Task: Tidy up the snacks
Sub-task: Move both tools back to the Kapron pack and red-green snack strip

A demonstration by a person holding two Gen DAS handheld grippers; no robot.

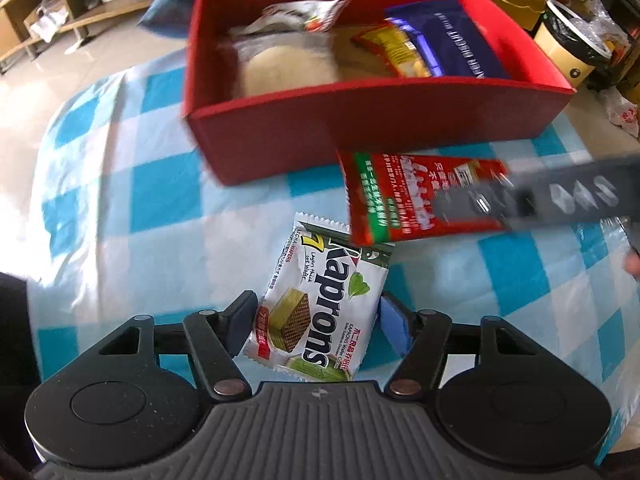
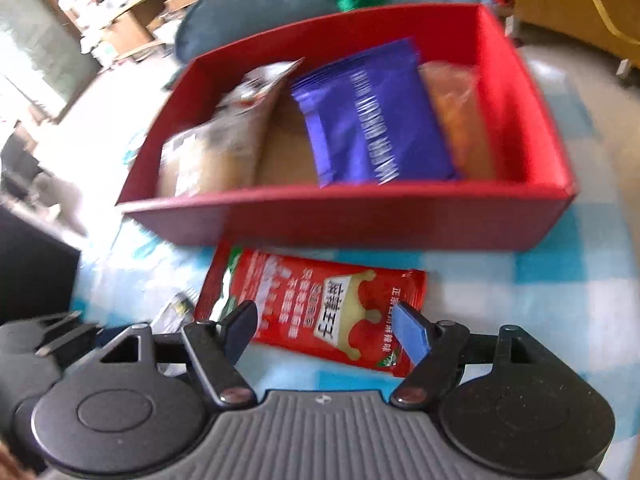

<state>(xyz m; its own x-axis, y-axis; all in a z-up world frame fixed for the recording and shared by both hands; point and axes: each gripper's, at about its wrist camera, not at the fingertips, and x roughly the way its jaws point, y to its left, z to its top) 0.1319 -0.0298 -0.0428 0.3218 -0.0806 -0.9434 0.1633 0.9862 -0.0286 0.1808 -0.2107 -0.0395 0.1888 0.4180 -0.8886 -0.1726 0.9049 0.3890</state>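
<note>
On the blue-and-white checked cloth (image 1: 120, 208) stands one red box (image 1: 360, 120) holding four packets: one clear bag of pale food (image 1: 280, 60), one purple packet (image 1: 452, 40), one small red-and-yellow packet (image 1: 392, 50) and one orange packet (image 2: 456, 120). Two packets lie outside, before its front wall. One white Kaprons wafer packet (image 1: 320, 304) sits between the parted, non-contacting fingers of the left gripper (image 1: 316, 316). One red sachet (image 2: 316, 308) lies between the open fingers of the right gripper (image 2: 324, 328), not clamped.
</note>
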